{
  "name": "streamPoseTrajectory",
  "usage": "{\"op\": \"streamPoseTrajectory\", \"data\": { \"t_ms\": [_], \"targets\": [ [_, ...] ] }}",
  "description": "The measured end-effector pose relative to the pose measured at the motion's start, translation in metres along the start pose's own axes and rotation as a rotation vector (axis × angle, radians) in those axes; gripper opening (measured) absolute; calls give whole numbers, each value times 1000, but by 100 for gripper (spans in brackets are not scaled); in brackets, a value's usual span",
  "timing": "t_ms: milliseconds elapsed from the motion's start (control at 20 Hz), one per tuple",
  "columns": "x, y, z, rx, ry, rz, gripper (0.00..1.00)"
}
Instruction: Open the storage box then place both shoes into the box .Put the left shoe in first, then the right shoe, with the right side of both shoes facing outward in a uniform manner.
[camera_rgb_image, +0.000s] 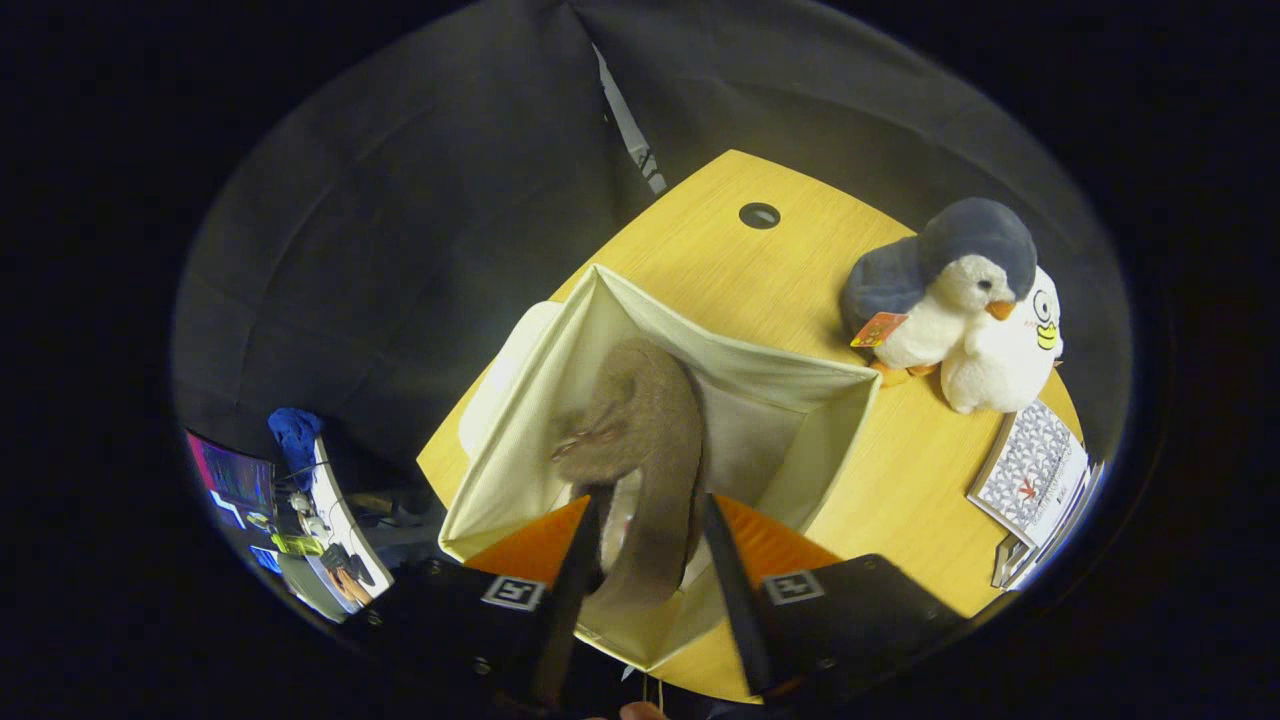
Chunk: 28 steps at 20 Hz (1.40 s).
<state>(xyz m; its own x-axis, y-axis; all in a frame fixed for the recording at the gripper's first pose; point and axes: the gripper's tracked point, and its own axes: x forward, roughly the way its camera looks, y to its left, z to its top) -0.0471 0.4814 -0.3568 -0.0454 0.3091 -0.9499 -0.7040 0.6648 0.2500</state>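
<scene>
- We count one storage box (760, 400): a cream fabric cube, open at the top, standing on a light wooden table (720, 250).
- We count one shoe (645, 450) in sight, a brown fuzzy slipper with a pale lining. We cannot tell whether it is the left or the right one.
- We see one gripper (655, 545), its two fingers reaching forward over the near rim of the box.
- The shoe sits between the two fingers, its heel end nearest us and its toe pointing away into the box interior.
- Both fingers (585, 560) lie against the sides of the shoe, one on each flank, so we read the gripper as pinching the shoe.
- The shoe hangs over the box opening, toward its left half; we cannot tell whether it touches the floor of the box.
- Beyond the box, we count two plush toys just beside each other: a grey-and-white penguin (950, 290) with an orange tag, and a white plush (1015, 360) with a yellow beak leaning against it.
- We count one small stack of patterned booklets (1035, 470) on the table, near the plush toys and well apart from the box.
- One round cable hole (759, 215) is set in the tabletop beyond the box.
- A pale flat piece (505, 375) shows just beside the far-left wall of the box; we cannot tell what it is.
</scene>
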Motion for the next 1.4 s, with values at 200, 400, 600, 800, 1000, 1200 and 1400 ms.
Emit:
{"op": "streamPoseTrajectory", "data": {
  "t_ms": [200,400,600,800,1000,1200,1400],
  "targets": [
    [-34,3,4,37,-102,10,77],
    [-86,-18,-1,71,-238,-45,77],
    [-159,-49,2,113,-447,-142,80],
    [-221,-79,0,137,-656,-246,99],
    [-263,-96,-6,195,-811,-285,99],
    [-295,-122,-26,228,-922,-345,99],
    [-341,-146,-40,245,-1085,-433,99]
  ]
}}
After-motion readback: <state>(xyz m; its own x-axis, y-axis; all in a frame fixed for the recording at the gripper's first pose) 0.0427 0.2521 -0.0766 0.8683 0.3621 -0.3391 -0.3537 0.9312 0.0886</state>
